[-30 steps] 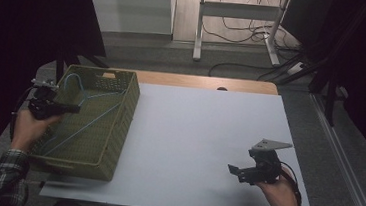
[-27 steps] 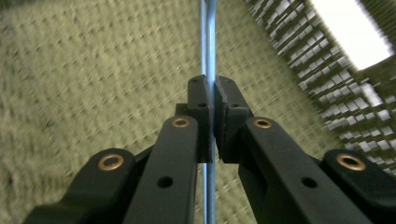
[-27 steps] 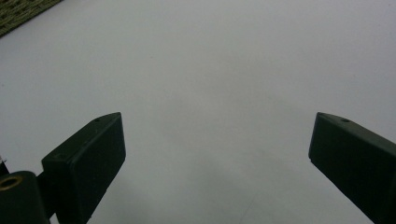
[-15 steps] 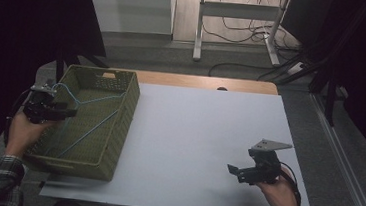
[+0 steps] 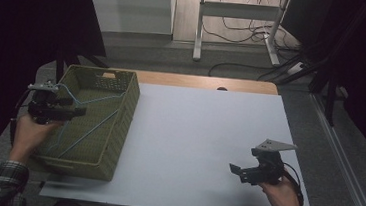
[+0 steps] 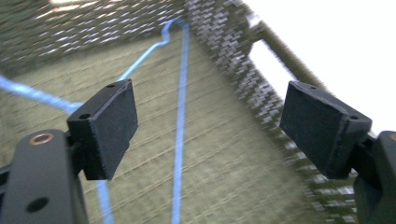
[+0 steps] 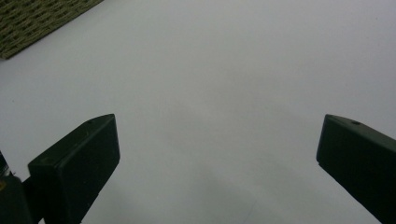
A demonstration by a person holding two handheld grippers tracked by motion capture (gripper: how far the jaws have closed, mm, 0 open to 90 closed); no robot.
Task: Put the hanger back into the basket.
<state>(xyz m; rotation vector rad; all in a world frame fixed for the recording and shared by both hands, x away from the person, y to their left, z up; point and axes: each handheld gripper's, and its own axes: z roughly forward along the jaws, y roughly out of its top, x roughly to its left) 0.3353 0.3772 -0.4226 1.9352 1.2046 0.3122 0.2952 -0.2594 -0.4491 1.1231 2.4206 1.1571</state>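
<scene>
- The left gripper (image 5: 72, 111) hovers over the near-left part of the woven green basket (image 5: 118, 127), jaws spread wide with nothing between them; the left gripper view shows the same gap (image 6: 205, 126).
- The blue hanger (image 5: 89, 120) lies inside the basket, its hook toward the far-left corner and its long wire running diagonally across the floor. In the left gripper view a blue wire (image 6: 180, 140) runs straight up between the jaws, a second strand passing under the left jaw.
- The step in hand looks like picking the hanger out. To do it well, the gripper should come down with the jaws straddling one wire only, pinch it squarely across its thin width, and keep clear of the basket wall (image 6: 233, 60), which sits just beside the right jaw.
- A thin wire can twist in the pads, so a grip near a bend or the hook would likely hold better than mid-span.
- The right gripper (image 5: 238, 170) rests low over the bare white table (image 5: 208, 135), well apart from the basket, jaws wide and empty (image 7: 219, 158).
- Compared with a second ago, the left gripper has pulled back toward the basket's left rim and risen slightly; the basket, the hanger and the right gripper have not shifted.
</scene>
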